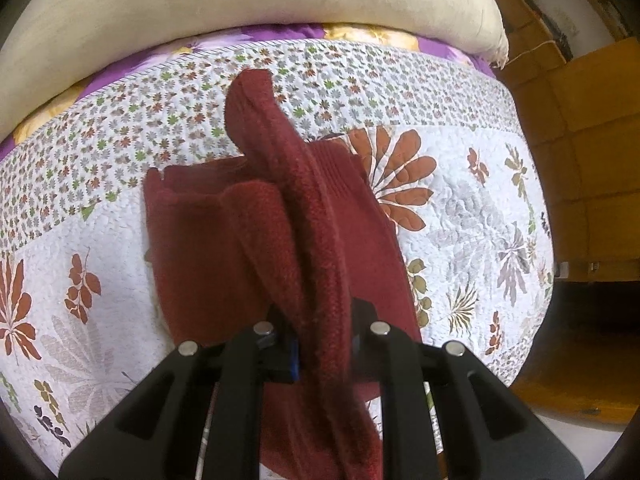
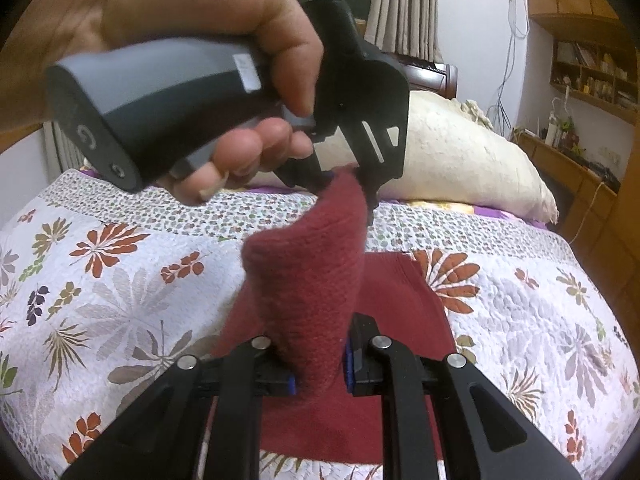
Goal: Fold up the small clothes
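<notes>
Two hand-held grippers are closed on one dark red knitted garment (image 1: 320,216), which is raised above a bed covered with a white quilted bedspread (image 1: 472,208) printed with rust-brown, grey and olive leaf sprays.

In the left wrist view, the left gripper (image 1: 320,356) is seen with a narrow fold of the garment pinched between its black fingers, a blue pad showing on the inner face of the left-hand finger (image 1: 295,360). The fold runs upward and away from the jaws to a rounded end near the band of small flowers on the bedspread. The rest of the garment lies flat on the quilt beneath, one ribbed edge showing beside a large rust-brown flower.

In the right wrist view, the right gripper (image 2: 320,372) is closed on another part of the same garment (image 2: 308,280), with blue pads visible on both fingers (image 2: 349,364). From there the cloth rises as a tapering peak to the left gripper (image 2: 344,184), which is held in a hand (image 2: 192,20) wrapped around a grey and black handle. A power symbol is marked on the butt of that handle; a pale sticker on its side cannot be read.

A long cream pillow (image 1: 240,8) lies across the head of the bed, over a purple flowered sheet (image 1: 280,32). Wooden furniture (image 1: 580,120) stands beside the bed, and shelves (image 2: 592,76) hang on the wall; no writing there is legible.
</notes>
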